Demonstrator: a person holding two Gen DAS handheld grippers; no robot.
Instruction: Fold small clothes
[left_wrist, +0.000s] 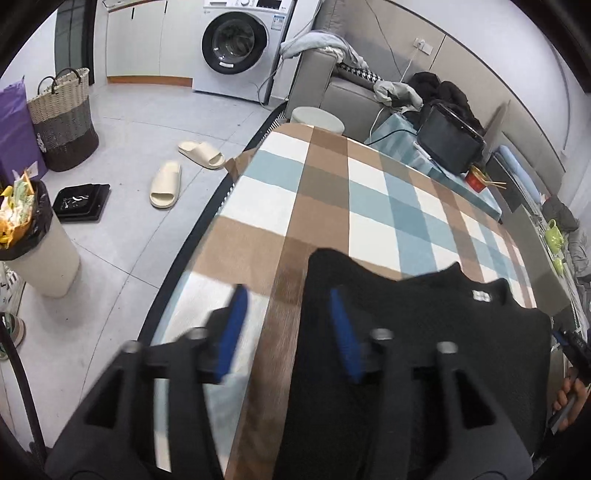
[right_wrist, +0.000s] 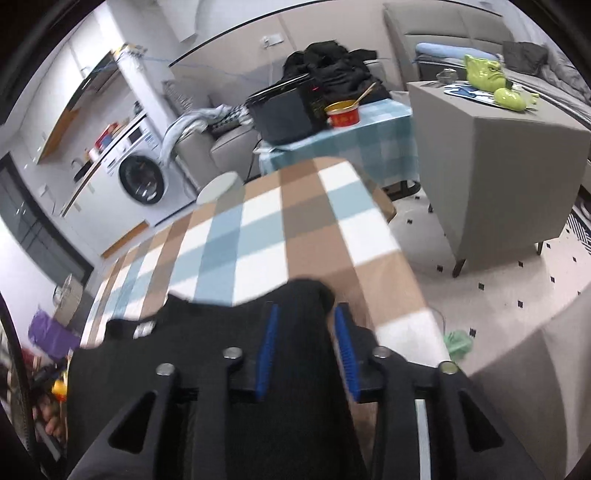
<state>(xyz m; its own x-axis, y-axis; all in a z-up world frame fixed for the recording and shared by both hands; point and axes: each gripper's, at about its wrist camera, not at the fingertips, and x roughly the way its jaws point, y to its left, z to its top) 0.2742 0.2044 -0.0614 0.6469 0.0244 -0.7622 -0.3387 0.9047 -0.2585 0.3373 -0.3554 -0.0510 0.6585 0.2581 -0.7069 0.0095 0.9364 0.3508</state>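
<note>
While both grippers (left_wrist: 288, 325) (right_wrist: 306, 345) stand released over the black garment (left_wrist: 424, 332), the checked tablecloth (left_wrist: 332, 192) beyond lies bare.

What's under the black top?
The black knit top lies on a brown, blue and white checked tablecloth, which shows around it. Whatever is directly beneath stays hidden.

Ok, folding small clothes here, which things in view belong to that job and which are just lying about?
Part of the job:
black top
plaid tablecloth it lies on
left gripper, jaws apart
right gripper, jaws apart

Lying about:
cream slippers
washing machine
woven basket
bin
red bowl
green ceramic pieces
</note>
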